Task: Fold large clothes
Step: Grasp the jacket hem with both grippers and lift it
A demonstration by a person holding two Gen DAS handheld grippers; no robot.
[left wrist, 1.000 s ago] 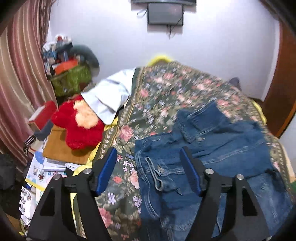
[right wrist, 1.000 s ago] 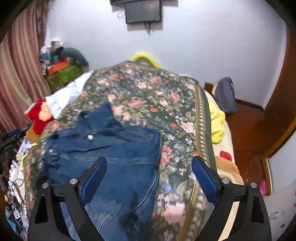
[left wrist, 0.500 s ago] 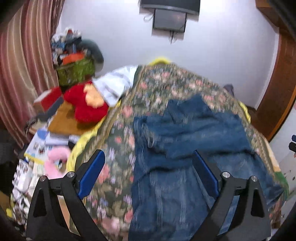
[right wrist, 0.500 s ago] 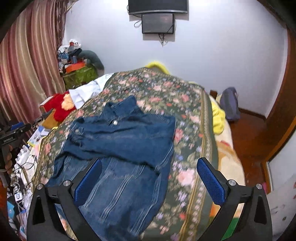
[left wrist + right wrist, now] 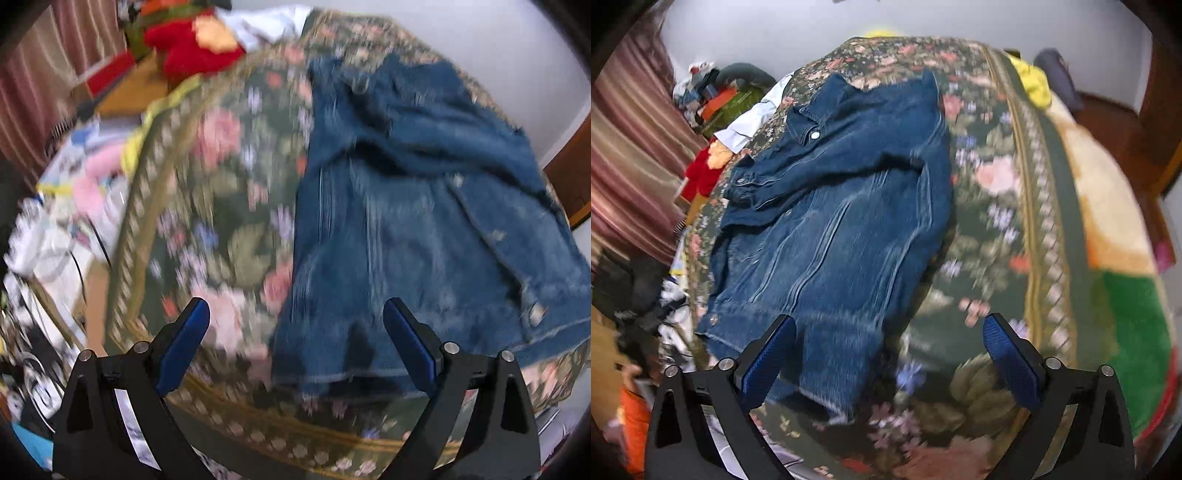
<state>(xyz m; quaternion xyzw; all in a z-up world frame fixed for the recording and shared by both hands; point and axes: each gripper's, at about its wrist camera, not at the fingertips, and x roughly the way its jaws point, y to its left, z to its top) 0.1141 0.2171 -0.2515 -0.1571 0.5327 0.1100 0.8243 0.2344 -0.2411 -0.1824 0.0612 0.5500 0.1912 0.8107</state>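
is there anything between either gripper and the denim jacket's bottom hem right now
Nothing visible. The denim jacket lies spread on the floral bedspread, its hem toward both cameras. The left gripper and right gripper are open above it, with only cloth and bedspread between their fingers.

A blue denim jacket (image 5: 834,206) lies flat, sleeves folded across its upper part, collar at upper centre of the right view, frayed hem toward the bottom

No text, label, brand or number is legible in either view; both are motion-blurred
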